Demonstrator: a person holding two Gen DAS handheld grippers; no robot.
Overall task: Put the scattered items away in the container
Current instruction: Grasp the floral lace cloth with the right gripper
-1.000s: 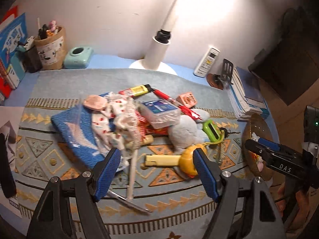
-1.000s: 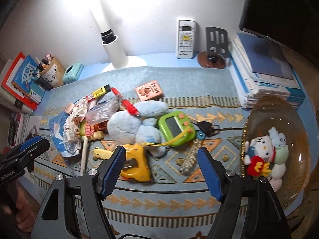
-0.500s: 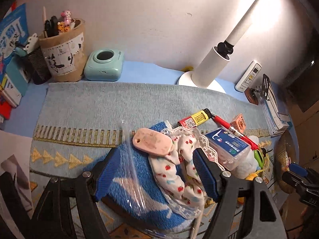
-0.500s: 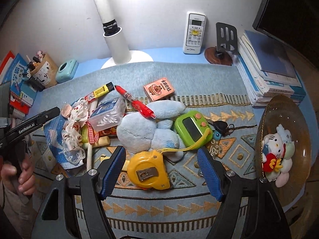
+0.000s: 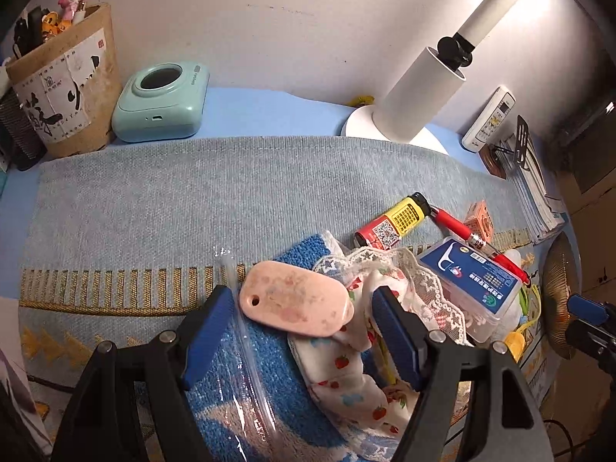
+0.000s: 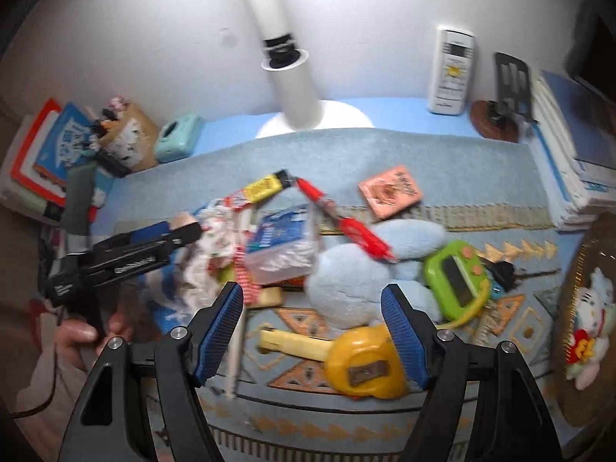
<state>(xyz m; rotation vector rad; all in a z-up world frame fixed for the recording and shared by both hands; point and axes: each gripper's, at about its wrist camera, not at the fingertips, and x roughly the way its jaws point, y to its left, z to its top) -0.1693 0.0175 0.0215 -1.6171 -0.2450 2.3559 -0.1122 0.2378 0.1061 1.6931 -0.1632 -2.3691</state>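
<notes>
The left tool (image 5: 304, 321) gapes wide around the pink tag (image 5: 295, 303); the right tool (image 6: 312, 327) hangs open above the yellow tape measure (image 6: 364, 362).

tag (image 5: 295, 303) on cloth (image 5: 348, 350) | box (image 5: 467, 283) right; bowl (image 6: 585, 308) far right

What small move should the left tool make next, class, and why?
Probably ease forward a little and close on the pink tag. The left tool is open, its jaws either side of the tag, which lies on top of the cloth, so it looks free to lift toward the bowl.
</notes>
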